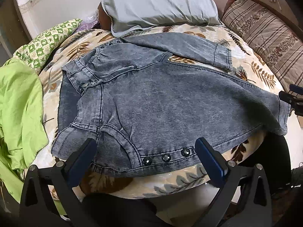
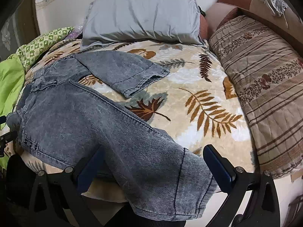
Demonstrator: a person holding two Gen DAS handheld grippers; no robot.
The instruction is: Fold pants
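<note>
Spreading wide, both grippers' fingers (image 1: 210,160) straddle pants (image 2: 94,117).

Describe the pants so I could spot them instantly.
Start at the bed's leaf-patterned blanket, below the pale blue pillow. The pants lie spread across it, legs apart. They alone are faded grey-blue denim, with three dark snap buttons by the waist.

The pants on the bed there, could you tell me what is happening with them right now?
A person with a gripper in each hand is about to fold the grey denim pants, which lie spread on the leaf-print blanket with the legs apart. The left gripper is open at the waist end, by the snap buttons. The right gripper is open around the near leg's cuff. Neither grips yet.
</note>
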